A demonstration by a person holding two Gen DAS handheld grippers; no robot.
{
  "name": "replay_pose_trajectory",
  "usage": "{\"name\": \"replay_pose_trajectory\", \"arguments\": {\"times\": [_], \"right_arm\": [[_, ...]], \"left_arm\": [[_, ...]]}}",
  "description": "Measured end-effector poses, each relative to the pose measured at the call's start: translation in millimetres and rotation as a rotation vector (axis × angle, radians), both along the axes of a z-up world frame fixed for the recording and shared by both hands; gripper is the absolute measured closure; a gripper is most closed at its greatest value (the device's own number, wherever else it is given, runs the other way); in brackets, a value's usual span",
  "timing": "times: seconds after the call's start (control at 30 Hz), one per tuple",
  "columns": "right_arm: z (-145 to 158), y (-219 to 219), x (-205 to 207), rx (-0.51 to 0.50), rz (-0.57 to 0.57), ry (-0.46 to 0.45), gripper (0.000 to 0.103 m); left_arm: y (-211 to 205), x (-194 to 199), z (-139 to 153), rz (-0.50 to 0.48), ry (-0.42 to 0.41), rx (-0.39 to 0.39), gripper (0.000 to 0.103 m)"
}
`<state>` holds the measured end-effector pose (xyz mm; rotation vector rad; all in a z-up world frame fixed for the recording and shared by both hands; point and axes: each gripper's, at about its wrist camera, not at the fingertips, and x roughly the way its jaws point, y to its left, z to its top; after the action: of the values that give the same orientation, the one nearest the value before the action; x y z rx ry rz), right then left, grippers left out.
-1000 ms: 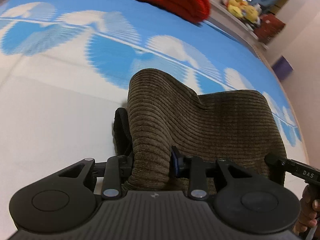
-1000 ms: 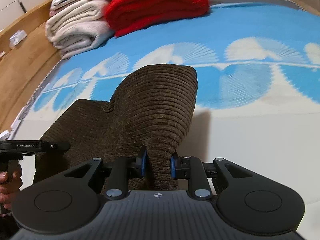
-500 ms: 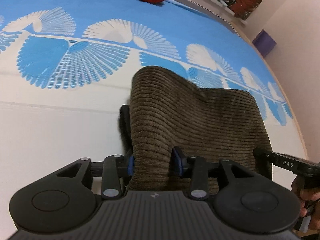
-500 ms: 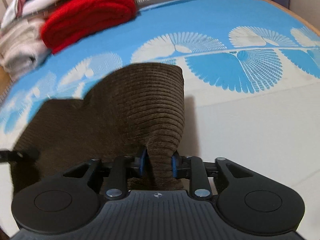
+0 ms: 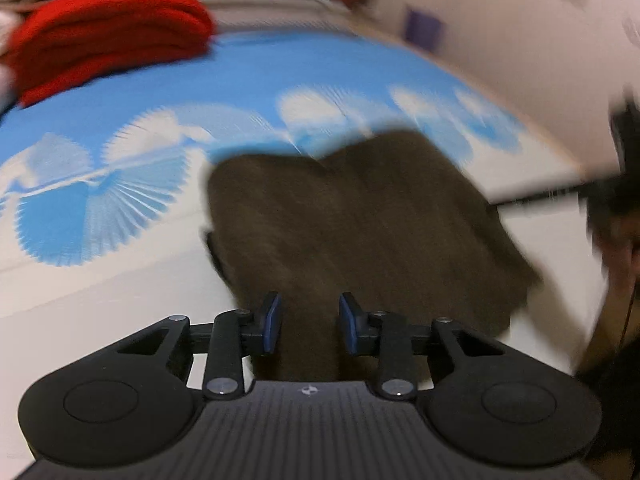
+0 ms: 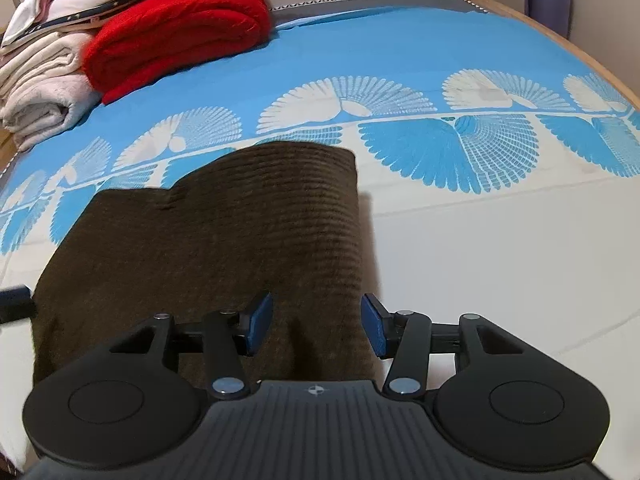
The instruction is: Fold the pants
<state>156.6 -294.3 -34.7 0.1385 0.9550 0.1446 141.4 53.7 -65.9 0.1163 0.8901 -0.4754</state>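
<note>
Blue-and-white bedspread (image 6: pixel 400 40); red blanket (image 6: pixel 176 28) at 11 o'clock. Brown pants (image 6: pixel 224 240) lie folded. Right gripper (image 6: pixel 316 326) — jaws parted, empty; left gripper (image 5: pixel 308 322) apparently likewise — view blurred.

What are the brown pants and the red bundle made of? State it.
Brown pants: corduroy by the look, soft and matte, with fine parallel ribs across the cloth. Red bundle: probably a thick knit or fleece blanket, fuzzy and matte, folded in plump rolls; the weave is too blurred to settle.
</note>
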Motion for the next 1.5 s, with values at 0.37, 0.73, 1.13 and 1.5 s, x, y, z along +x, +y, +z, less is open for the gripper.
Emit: {"name": "replay_pose_trajectory", "arguments": {"times": [0.37,0.73,1.13,1.5], "right_arm": [[-29.2,40.5,-22.7,-0.24,0.255,0.14,0.048],[-8.5,37.0,-4.7,-0.167,0.19,0.058,0.049],[-3.5,29.4,51.0,-0.07,-0.096,-0.181,0.048],[-41.2,45.0,90.2,-0.164,-0.101,-0.067,0.043]], "left_arm": [[1.0,1.2,-3.7,0.023,0.018,0.039,0.068],[-16.1,25.9,-14.6,0.122,0.07,0.113,0.069],[-8.8,52.6,9.3,0.262,-0.027,-0.009,0.07],[-14.2,69.9,-18.2,0.247,0.035,0.101,0.073]]}}
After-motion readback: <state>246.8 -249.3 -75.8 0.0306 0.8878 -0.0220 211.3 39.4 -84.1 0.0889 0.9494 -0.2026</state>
